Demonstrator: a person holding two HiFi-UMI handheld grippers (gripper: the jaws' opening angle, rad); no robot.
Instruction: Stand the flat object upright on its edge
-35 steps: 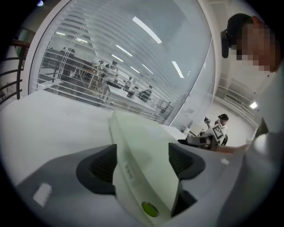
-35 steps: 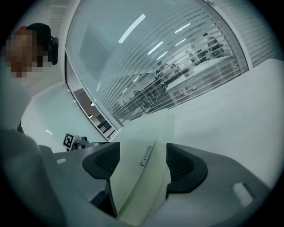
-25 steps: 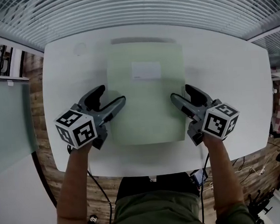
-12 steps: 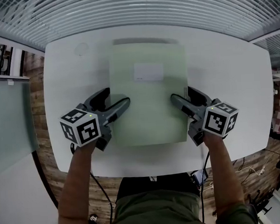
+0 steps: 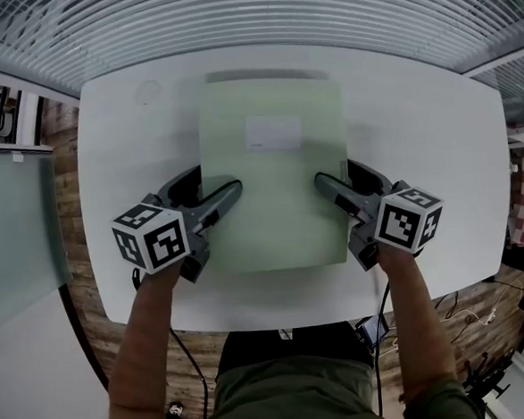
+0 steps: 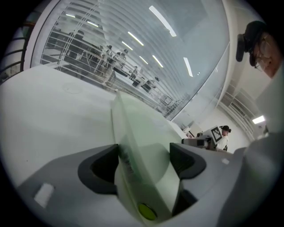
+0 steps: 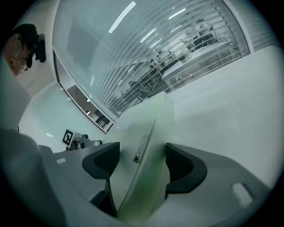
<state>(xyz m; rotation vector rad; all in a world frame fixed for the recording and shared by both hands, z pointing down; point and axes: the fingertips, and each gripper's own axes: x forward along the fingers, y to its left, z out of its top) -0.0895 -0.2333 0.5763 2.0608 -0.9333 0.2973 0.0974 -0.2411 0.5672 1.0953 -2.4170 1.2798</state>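
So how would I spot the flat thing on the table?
Find the big white table. Flat in its middle lies a pale green folder. It is the only green thing there, with a small white label near its far end.

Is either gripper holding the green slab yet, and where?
Not held yet. The left gripper and right gripper each straddle a long side edge of the green slab, jaws apart; it lies flat on the table.

White table (image 5: 418, 130) bears a pale-green, seemingly flat folder (image 5: 274, 185).
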